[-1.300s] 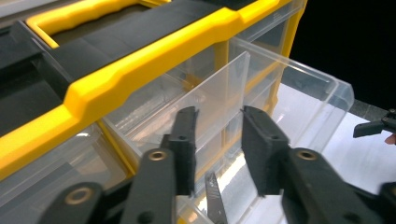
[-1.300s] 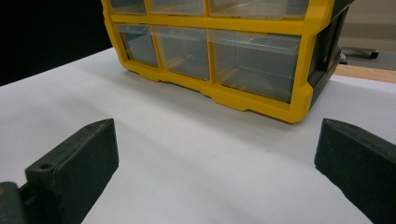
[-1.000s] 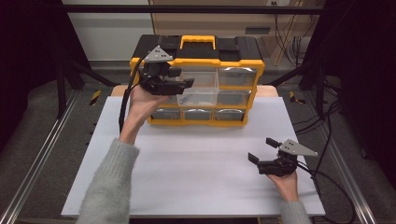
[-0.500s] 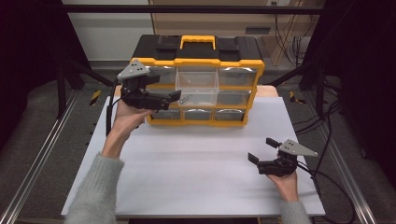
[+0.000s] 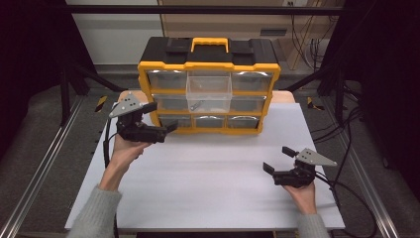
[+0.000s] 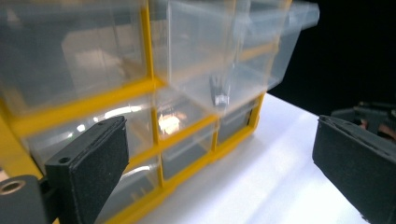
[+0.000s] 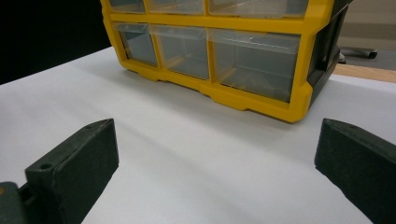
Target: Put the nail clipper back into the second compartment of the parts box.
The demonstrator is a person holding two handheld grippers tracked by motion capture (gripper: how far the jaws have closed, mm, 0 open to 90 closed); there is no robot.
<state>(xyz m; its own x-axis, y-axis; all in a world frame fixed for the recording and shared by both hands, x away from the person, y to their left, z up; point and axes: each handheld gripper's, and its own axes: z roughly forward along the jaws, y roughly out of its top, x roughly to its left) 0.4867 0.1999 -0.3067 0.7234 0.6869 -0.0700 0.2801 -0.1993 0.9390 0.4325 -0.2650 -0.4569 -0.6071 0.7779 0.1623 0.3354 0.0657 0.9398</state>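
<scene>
Drawer left pulled out; left gripper (image 5: pixel 159 120) drawn away.

The clear drawer (image 5: pixel 208 92) is seen jutting from the middle of the organiser (image 5: pixel 208 74), a small metal part (image 6: pixel 219 92) inside. The left gripper, at it a second ago, has been lowered to the organiser's left corner, jaws just opened wide, nothing held. The right gripper (image 5: pixel 277 159) is rested open and empty on the table (image 5: pixel 208 178). The opening step is judged done.

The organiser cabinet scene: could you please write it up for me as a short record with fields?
cabinet: yellow and black organiser cabinet at the far side of the white board
drawers: clear, three rows of three
open drawer: middle drawer pulled out, a small metal part inside
left tool: open, empty, beside the cabinet's lower left corner; jaws have just been opening
right tool: open, empty, low over the board at near right
</scene>
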